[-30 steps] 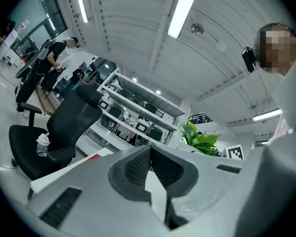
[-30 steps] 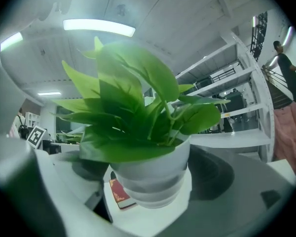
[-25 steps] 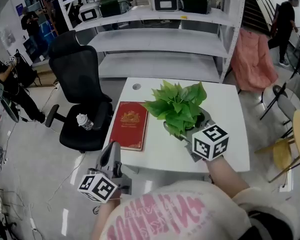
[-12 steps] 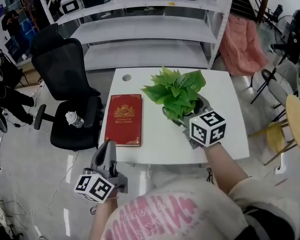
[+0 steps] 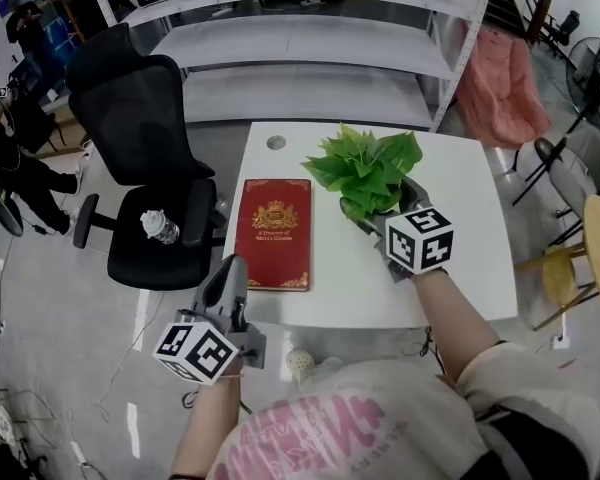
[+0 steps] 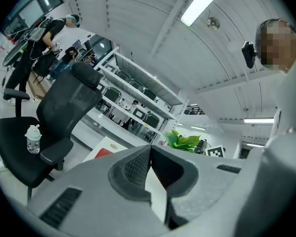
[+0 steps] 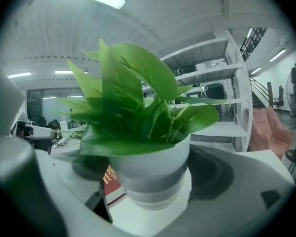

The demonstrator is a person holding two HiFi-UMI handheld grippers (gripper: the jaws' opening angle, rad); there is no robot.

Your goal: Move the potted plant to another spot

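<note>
The green-leaved potted plant (image 5: 368,171) in its white pot with a grey band stands near the middle of the square white counter (image 5: 450,178), a little toward 12 o'clock. The right gripper (image 5: 392,226) reaches in to it from 5 o'clock, low under the leaves. In the right gripper view the pot fills the gap between the jaws, with a dark pad against each side. They look clamped on the pot's lower body, though I can't tell if it is lifted off the counter. Gripping low on the pot rather than the foliage makes sense to me: the leaves would give, while the pot wall gives something firm and keeps the plant upright.

The left gripper (image 5: 230,268) hangs off the counter's near edge at 7 o'clock. Its jaws are together with nothing between them, so I'd say it is simply kept out of the way while one gripper does the carrying.

A red hardback book with a gold crest (image 5: 274,232) lies flat at 9 o'clock, well apart from the pot. The bare stretch from 2 to 4 o'clock looks like the likeliest new spot. A black mesh office chair (image 5: 145,138) stands just off the 9 o'clock side, with a plastic water bottle (image 5: 160,226) on its seat.
</note>
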